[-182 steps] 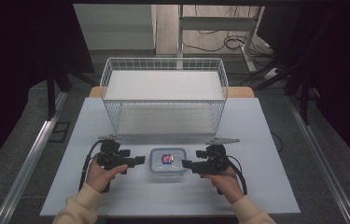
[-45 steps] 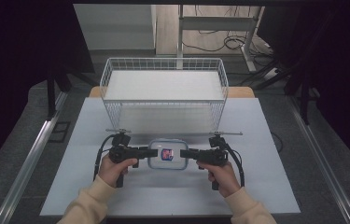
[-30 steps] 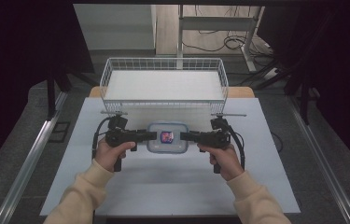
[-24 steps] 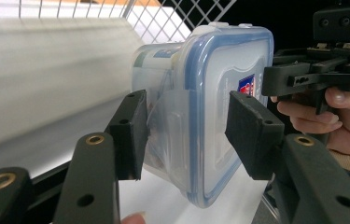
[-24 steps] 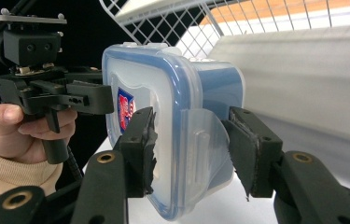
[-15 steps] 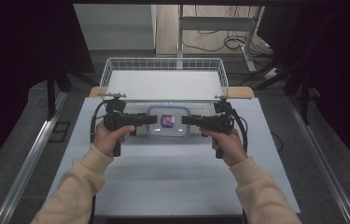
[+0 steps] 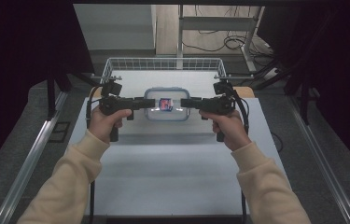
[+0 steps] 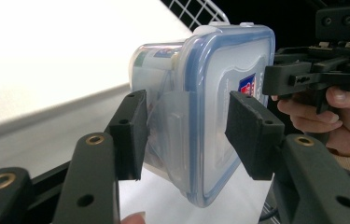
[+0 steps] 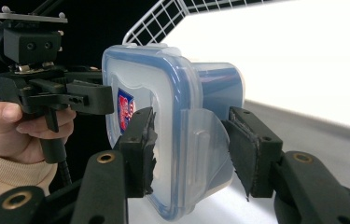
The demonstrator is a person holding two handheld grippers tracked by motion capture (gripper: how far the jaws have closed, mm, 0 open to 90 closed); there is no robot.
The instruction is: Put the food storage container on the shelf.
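Each pair of jaws clamps a side latch of the clear food container (image 7: 165, 103), the left gripper (image 7: 141, 103) on one end and the right gripper (image 7: 186, 102) opposite. Its blue-rimmed lid bears a red-and-blue label. The container hangs above the tabletop (image 7: 172, 163), just before the wire basket (image 7: 163, 63).

The setting is a laboratory recording station, as shown by a white worktable (image 7: 172, 172) enclosed by black curtains (image 7: 23, 56), metal floor rails (image 7: 32, 158), loose cables (image 7: 219, 44) on bare flooring, and a wire basket (image 7: 163, 63).
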